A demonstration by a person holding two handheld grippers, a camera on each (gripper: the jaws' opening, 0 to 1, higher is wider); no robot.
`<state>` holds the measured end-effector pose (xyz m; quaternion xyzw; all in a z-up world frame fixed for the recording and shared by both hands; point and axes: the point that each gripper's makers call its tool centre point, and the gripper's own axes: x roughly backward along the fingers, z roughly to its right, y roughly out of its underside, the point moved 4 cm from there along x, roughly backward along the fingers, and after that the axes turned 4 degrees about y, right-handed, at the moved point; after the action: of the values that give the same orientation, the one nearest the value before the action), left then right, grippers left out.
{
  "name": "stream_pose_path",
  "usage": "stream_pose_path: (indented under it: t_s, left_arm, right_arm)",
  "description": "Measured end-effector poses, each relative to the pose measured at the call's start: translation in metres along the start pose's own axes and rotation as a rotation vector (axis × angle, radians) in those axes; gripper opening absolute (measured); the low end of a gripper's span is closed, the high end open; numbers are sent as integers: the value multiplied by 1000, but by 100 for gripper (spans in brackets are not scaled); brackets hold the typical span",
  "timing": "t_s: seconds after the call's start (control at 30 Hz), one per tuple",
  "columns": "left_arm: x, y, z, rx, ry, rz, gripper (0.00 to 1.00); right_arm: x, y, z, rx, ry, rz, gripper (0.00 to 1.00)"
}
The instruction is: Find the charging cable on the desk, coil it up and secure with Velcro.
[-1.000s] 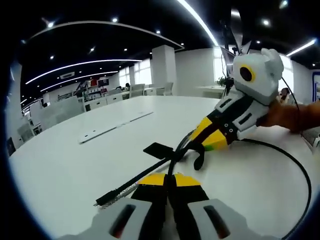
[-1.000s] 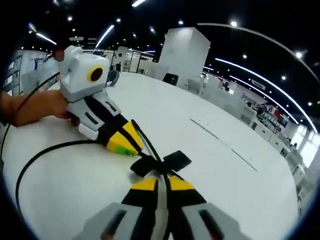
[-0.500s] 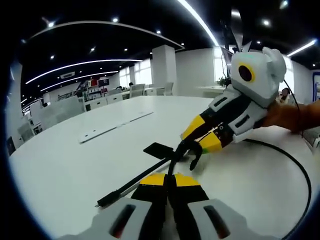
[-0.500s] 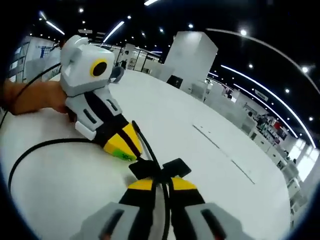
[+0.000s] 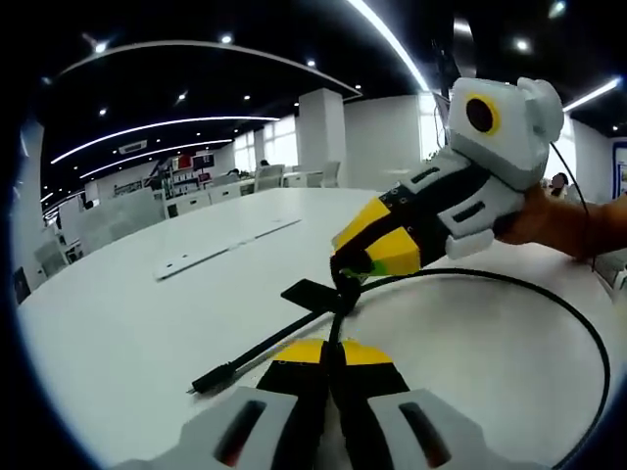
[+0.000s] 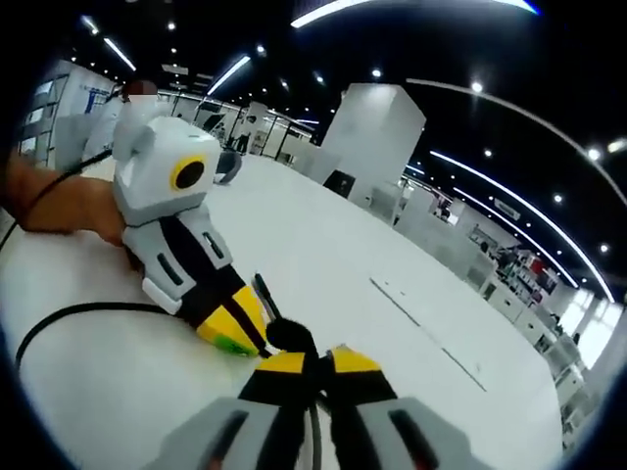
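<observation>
Cable [image 5: 549, 294] loops on desk [image 5: 127, 333] | both grippers [image 5: 331, 354] [image 6: 312, 364] pinch cable | Velcro tab [image 5: 309, 292] between

The charging cable [image 5: 509, 294] is laid on the desk [image 5: 127, 323] in a loop right of the left tongs [image 5: 331, 354]; the right tongs [image 5: 355, 257] are set behind them, above the Velcro strap [image 5: 312, 294].

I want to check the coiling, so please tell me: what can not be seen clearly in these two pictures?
- Left gripper view: the black charging cable loop is cut off by the picture edge at lower right.
- Right gripper view: the flat black Velcro strap is mostly hidden behind the right gripper.
- Left gripper view: the small black cable plug is too small to identify.
</observation>
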<state>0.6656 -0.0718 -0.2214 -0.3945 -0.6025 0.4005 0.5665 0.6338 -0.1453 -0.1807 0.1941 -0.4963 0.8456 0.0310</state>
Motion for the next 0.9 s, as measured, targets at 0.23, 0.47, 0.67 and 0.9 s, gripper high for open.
stream_pose_path:
  t_s: [0.23,0.47,0.67,0.9]
  left_arm:
    - [1,-1,-1,-1,-1,-1,5]
    - [1,-2,-2,-8,-2,-4,5]
    - [1,-2,-4,-8,-1,-3,5]
    - [-1,-5,-16,-9,0,-4,5]
  right_arm:
    - [-5,-2,5,-24,0,-9,4]
    - [-21,7,13,-53,-7,-41,3]
    - [-30,14,14,-68,-18,-79,3]
    - [-31,22,10,-99,-45,-104,3]
